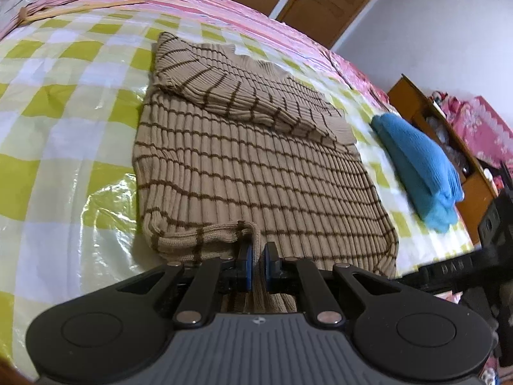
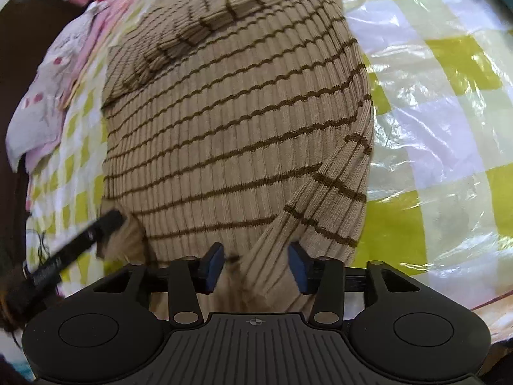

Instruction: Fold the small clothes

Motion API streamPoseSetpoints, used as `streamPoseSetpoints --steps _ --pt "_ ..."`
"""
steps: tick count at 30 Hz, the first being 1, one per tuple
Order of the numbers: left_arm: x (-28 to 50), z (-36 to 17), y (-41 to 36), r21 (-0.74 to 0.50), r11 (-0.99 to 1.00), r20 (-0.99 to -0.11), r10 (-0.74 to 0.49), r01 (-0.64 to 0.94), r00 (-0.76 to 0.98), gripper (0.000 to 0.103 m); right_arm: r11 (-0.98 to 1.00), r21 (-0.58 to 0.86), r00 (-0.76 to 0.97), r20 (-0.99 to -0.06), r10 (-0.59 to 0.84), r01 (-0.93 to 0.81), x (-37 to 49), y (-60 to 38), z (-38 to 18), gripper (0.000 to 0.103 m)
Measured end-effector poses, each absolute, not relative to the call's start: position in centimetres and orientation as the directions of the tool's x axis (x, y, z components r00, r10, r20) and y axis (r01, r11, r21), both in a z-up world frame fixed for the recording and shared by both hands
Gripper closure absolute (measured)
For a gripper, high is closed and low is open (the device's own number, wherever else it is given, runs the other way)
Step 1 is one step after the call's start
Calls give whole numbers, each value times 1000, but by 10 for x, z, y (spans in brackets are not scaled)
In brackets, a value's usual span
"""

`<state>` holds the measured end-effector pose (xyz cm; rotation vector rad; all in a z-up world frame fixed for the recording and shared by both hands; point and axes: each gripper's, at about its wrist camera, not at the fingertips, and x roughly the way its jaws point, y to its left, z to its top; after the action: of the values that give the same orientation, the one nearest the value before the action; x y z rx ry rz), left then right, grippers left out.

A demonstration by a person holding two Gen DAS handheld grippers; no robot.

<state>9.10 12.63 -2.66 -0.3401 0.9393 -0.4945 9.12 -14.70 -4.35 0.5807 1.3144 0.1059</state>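
Left wrist view
- Garment: a tan striped knit sweater (image 1: 256, 166) is laid flat on the bed's checked plastic cover (image 1: 64, 102), with a sleeve folded across its far part.
- Left gripper (image 1: 255, 264): the jaws are nearly closed, and a narrow strip of the sweater's near hem is pinched between the blue pads.
- Neighbour: a folded blue cloth (image 1: 420, 173) is seen near the sweater's right side, towards the bed's right edge, apart from it.
- Hidden: the hem below the jaws is cut off by the gripper body; the dark shape at the right margin is blurred, and is judged to be the other tool.

Right wrist view
- Garment: the same sweater (image 2: 231, 122) fills the middle of the view; a second sleeve (image 2: 320, 205) is laid slantwise over its near right part.
- Right gripper (image 2: 255, 264): the jaws are held well apart, and the sleeve's end is seen between them, pressed by neither pad as far as can be told.
- Hidden: the sleeve's cuff is lost under the gripper body; a blurred dark bar at lower left cannot be made out clearly.

Step in hand
- Judgement: the sleeves are judged to be in and the bottom-up fold due.
- Advice: the near hem should be gripped by both jaws at level height and carried evenly towards the collar, so that the sleeves are not dragged askew.
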Motion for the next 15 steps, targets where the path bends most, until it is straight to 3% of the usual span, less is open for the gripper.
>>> streamPoseSetpoints --steps 5,9,15 --pt "90 -28 124 -471 840 -688 -542 270 483 89 886 410 280 -896 346 216 92 -136 -45 60" --pt "90 -29 123 -464 841 -695 -540 277 476 89 890 403 289 -896 336 214 85 -150 -47 92" --pt "92 -26 133 -533 807 -655 -584 253 480 89 757 607 399 -773 492 241 63 -182 -35 96"
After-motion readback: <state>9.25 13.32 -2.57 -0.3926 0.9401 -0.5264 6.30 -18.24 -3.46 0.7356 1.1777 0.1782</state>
